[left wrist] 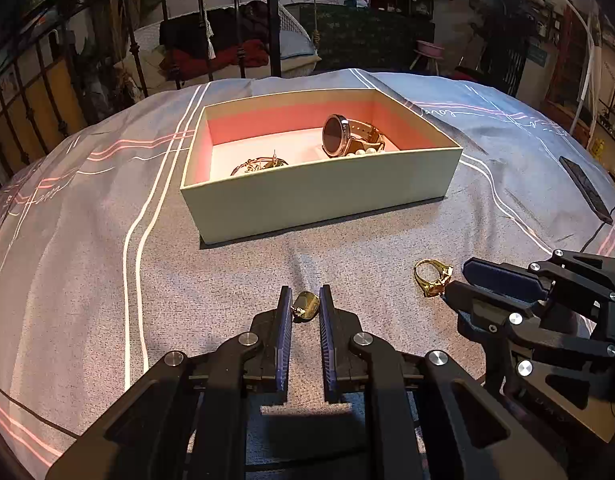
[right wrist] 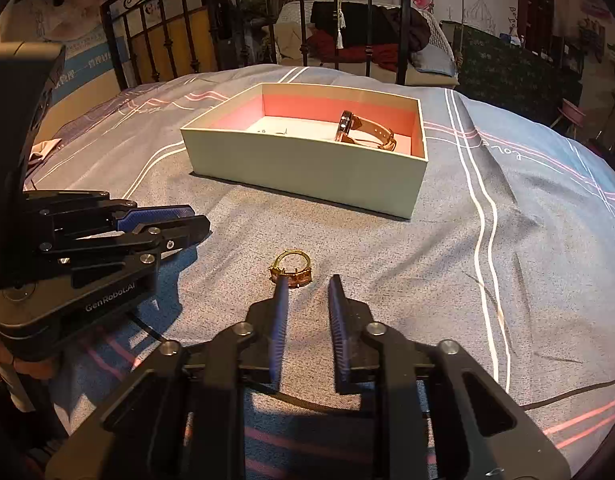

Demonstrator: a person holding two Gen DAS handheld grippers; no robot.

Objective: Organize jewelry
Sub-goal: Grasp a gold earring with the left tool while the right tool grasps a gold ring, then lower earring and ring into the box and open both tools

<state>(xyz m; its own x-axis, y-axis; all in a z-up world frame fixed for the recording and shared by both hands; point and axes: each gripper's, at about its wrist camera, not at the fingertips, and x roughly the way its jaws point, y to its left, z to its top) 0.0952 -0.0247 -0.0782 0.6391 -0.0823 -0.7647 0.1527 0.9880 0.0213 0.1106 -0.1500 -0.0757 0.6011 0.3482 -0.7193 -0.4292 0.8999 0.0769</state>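
Grey bedding (left wrist: 107, 240) with white and pink stripes covered the bed, and black iron railings (left wrist: 39, 92) stood beyond its far edge. Toward that far edge sat an open pale-green box (left wrist: 315, 188) with a pink lining; the same box (right wrist: 307, 164) showed in the right wrist view. Inside it, a watch (left wrist: 339, 136) with a round dark face and a tan strap stood on edge at the right end, seen edge-on (right wrist: 363, 130) from the other camera. A few white pearls (left wrist: 365, 153) lay just beside the watch, and a thin gold filigree bangle (left wrist: 259, 165) lay at the left end against the near wall.

Nearer the bed's front edge, a small flat oval gold piece (left wrist: 305, 306) lay on the fabric between the fingers of the left gripper (left wrist: 304, 300), whose jaws were spread with a gap on each side of it. To its right lay a gold ring (left wrist: 432, 278) with a chunky amber setting. From the right wrist view the ring (right wrist: 291, 270) rested just ahead of the right gripper (right wrist: 307, 286), slightly left of centre, with the jaws apart and gripping nothing. A dark phone (left wrist: 585, 188) lay by the bed's right edge.
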